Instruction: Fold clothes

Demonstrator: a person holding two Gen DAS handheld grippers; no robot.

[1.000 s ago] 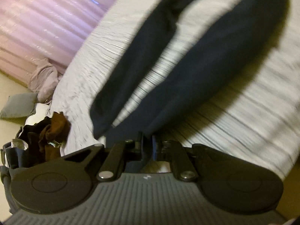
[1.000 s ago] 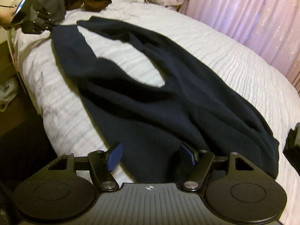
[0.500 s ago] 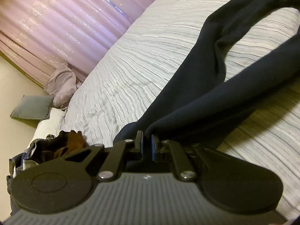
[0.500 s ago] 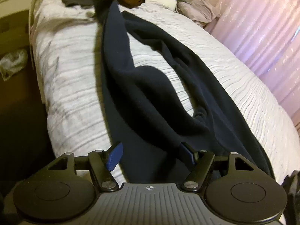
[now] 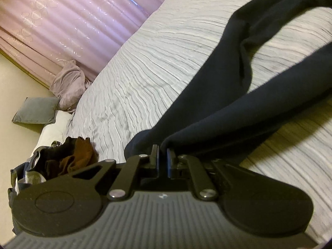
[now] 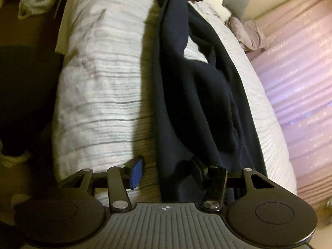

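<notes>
Dark navy trousers (image 6: 186, 95) lie lengthwise on the striped white bed (image 6: 99, 95), legs bunched together, fleecy and rumpled. Left gripper (image 5: 162, 157) pinches a leg end at the far end. Right gripper (image 6: 166, 172) jaws closing, waist fabric between, pads not yet pressing.

Pink curtains (image 5: 68, 20) along the bed's (image 5: 166, 62) far edge; grey cushion (image 5: 35, 110), white pillow (image 5: 54, 128), crumpled lilac cloth (image 5: 68, 85) at its head end.
</notes>
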